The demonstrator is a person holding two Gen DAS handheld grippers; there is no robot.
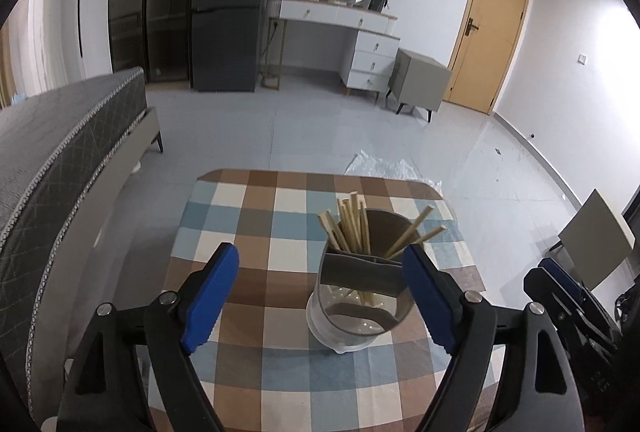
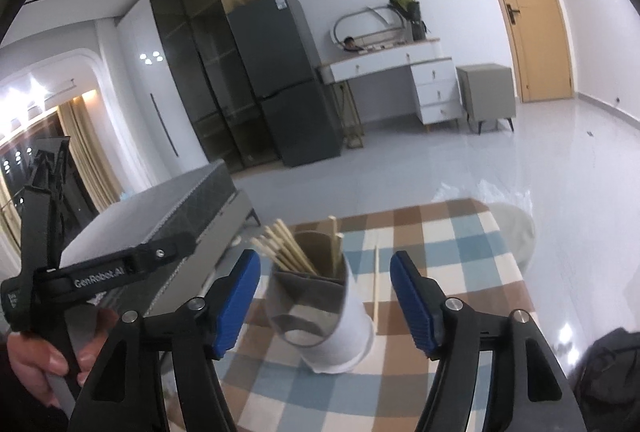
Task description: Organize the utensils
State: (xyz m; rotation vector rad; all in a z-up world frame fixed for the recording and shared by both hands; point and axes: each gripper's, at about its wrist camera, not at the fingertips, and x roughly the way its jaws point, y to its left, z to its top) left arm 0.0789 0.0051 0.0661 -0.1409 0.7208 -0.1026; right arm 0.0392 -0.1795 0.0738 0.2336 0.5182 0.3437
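Utensil holder (image 1: 360, 296) with chopsticks (image 1: 352, 228), on checked tablecloth (image 1: 256, 232).
Chopsticks stand upright, tips fanning upward; left gripper (image 1: 320, 296) and right gripper (image 2: 326, 302) both spread wide, empty.

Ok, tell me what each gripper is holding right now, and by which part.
Nothing is held. The left gripper and right gripper are both open, and the holder with chopsticks stands untouched between their pads.

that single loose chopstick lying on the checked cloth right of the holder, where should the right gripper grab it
Grip the pale wooden chopstick near mid-length, coming from above with the fingers either side of its thin shaft. It lies flat on the checked tablecloth, pointing away, just right of the white cylindrical utensil holder, so keep clear of that.
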